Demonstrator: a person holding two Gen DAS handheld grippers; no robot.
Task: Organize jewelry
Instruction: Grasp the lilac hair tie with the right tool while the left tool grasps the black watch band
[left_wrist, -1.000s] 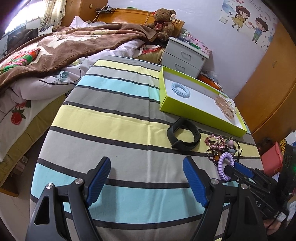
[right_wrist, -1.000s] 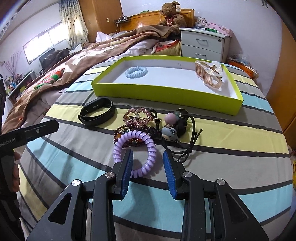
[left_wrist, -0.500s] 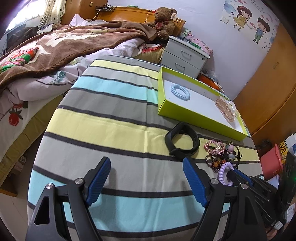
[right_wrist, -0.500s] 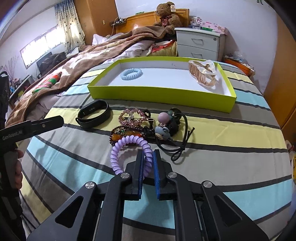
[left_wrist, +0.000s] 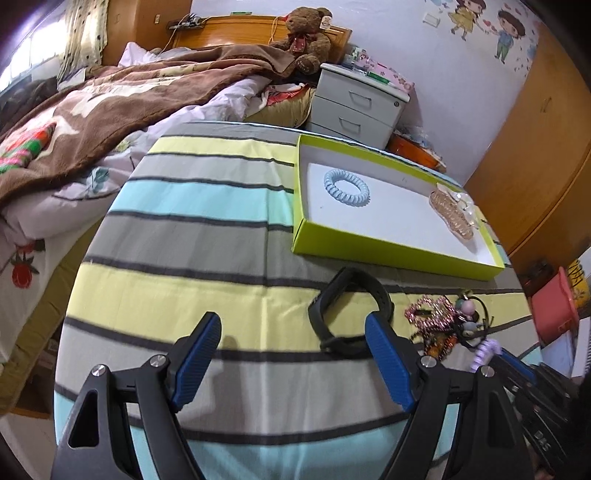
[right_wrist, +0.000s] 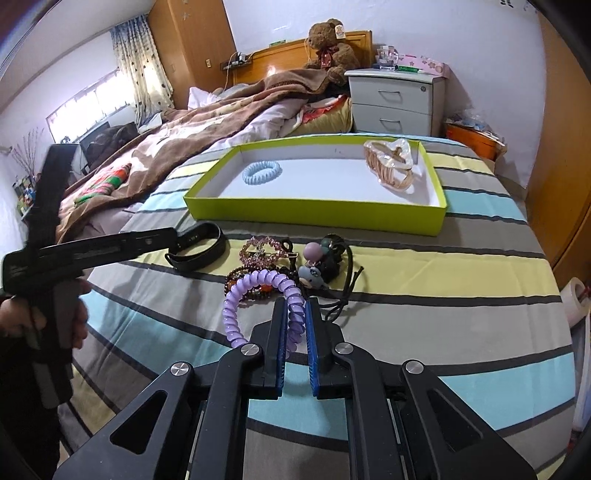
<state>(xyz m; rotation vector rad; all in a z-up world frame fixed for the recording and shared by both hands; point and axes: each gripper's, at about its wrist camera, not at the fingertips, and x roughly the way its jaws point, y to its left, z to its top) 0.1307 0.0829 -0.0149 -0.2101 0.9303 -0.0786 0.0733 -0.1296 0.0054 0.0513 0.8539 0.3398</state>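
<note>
My right gripper (right_wrist: 295, 314) is shut on a purple spiral hair tie (right_wrist: 258, 284) and holds it just above the striped cloth; the tie also shows in the left wrist view (left_wrist: 485, 352). My left gripper (left_wrist: 291, 339) is open and empty, close to a black wristband (left_wrist: 349, 314). A lime-green tray (right_wrist: 314, 210) holds a light-blue spiral tie (right_wrist: 262, 171) and a beige hair claw (right_wrist: 389, 166). A pile of beaded and black hair accessories (right_wrist: 295, 258) lies in front of the tray.
The striped table (left_wrist: 184, 258) stands beside a bed with a brown blanket (left_wrist: 110, 110). A grey nightstand (left_wrist: 358, 107) and a teddy bear (left_wrist: 306, 40) are behind the tray. A red bin (left_wrist: 554, 314) stands on the floor at right.
My right gripper shut on the purple tie and lifted it off the cloth. My left gripper moved towards the black wristband and stayed open.
</note>
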